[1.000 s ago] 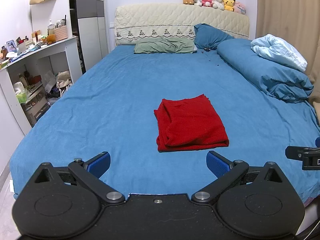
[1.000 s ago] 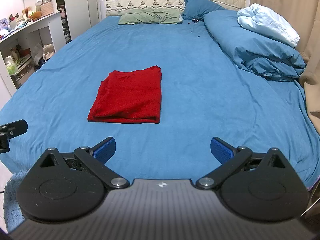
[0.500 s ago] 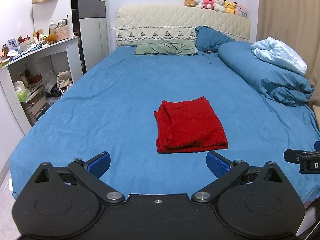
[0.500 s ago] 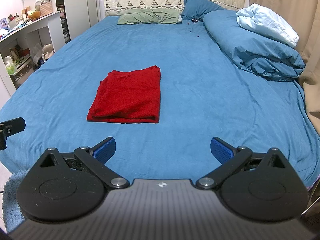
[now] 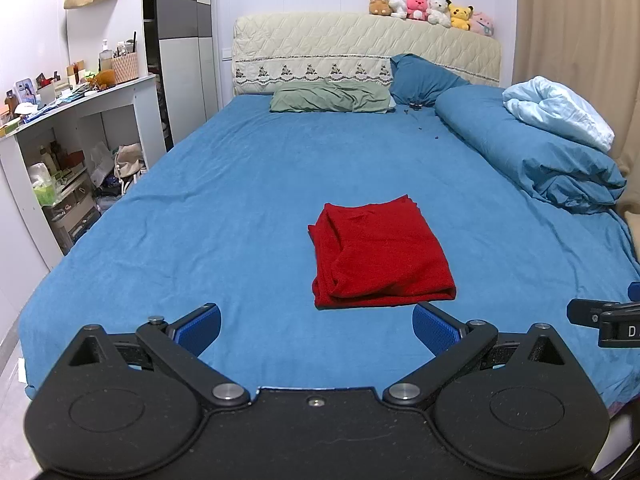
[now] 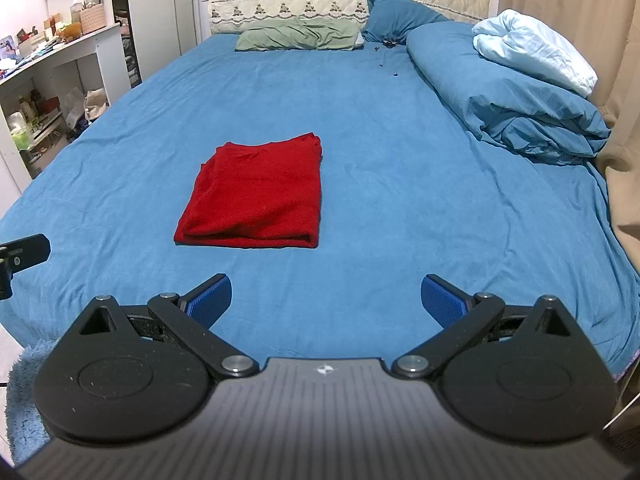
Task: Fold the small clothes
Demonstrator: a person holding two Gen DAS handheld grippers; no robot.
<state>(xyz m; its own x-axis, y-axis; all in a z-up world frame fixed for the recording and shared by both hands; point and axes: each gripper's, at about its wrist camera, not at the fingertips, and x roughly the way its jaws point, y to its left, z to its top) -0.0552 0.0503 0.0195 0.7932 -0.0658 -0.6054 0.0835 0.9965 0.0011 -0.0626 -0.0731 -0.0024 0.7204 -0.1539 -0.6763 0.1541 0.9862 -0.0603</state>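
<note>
Fingers (image 5: 198, 326) of the left gripper (image 5: 316, 326) and of the right gripper (image 6: 326, 300) stood spread and empty short of the folded red garment (image 5: 380, 252) on the bed (image 5: 224, 200), where one careless nudge could have undone its loose layers.

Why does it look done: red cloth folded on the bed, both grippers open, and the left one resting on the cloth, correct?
Not quite. The left gripper is not on the red cloth; the left wrist view shows it hanging short of the near edge. The cloth lies folded on the bed, and the right gripper is open too.
</note>
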